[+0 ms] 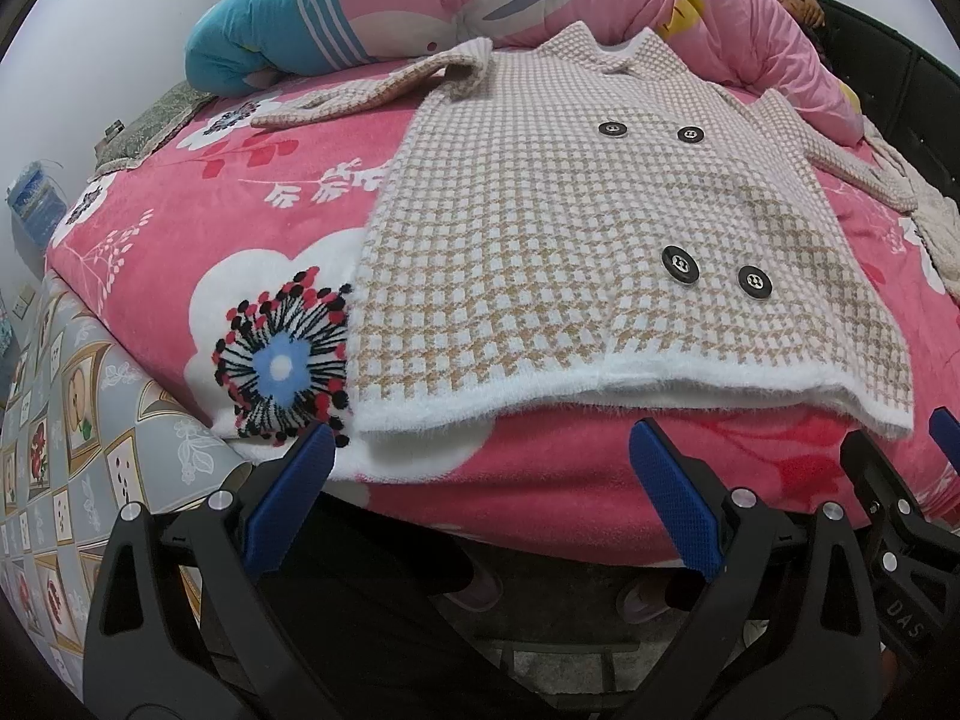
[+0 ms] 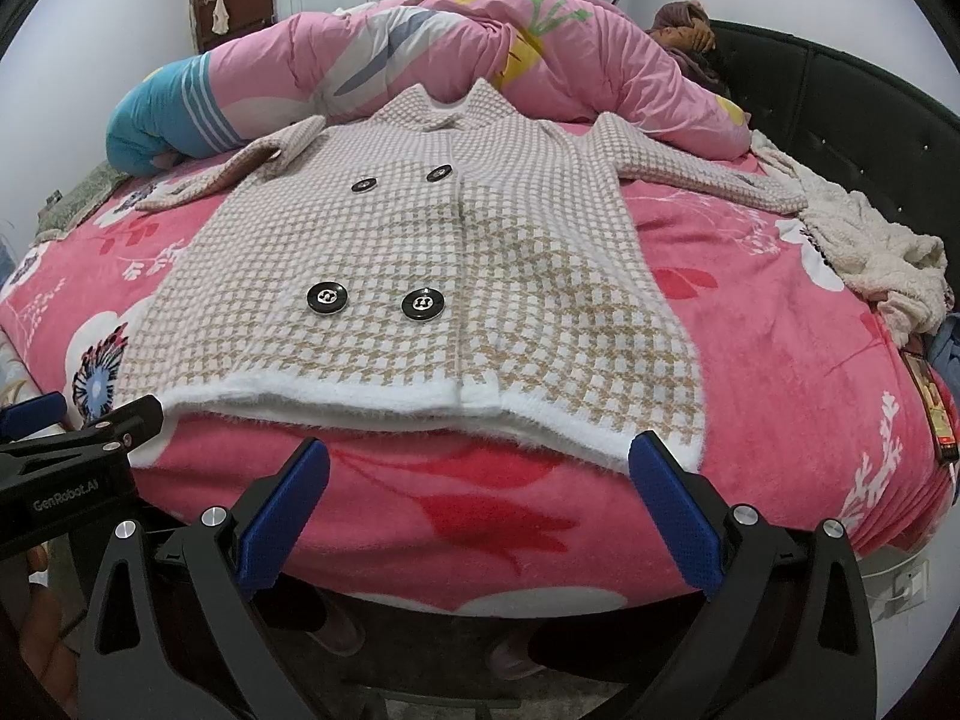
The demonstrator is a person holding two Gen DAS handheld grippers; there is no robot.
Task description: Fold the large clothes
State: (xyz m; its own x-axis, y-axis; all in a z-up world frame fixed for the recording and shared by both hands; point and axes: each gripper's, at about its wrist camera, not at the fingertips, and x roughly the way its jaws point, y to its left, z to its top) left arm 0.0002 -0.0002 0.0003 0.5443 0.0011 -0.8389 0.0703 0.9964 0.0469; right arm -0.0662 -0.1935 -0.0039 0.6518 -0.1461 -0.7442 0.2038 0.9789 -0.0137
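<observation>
A beige-and-white checked knit coat (image 1: 600,228) (image 2: 420,252) with black buttons lies flat, front up, on the pink flowered bed blanket (image 1: 180,222) (image 2: 750,312). Both sleeves are spread outward and its fluffy white hem faces me. My left gripper (image 1: 483,438) hovers open just short of the hem's left half, with nothing between the blue pads. My right gripper (image 2: 480,450) is open just below the hem's right half, its right fingertip (image 2: 651,450) close to the hem's corner. The left gripper's body (image 2: 72,462) shows at the left edge of the right wrist view.
A rolled pink and blue quilt (image 2: 420,54) lies behind the coat's collar, with a person lying beyond it. A cream fleece garment (image 2: 870,252) is bunched at the right by the black headboard (image 2: 870,108). The bed's near edge drops to the floor below my grippers.
</observation>
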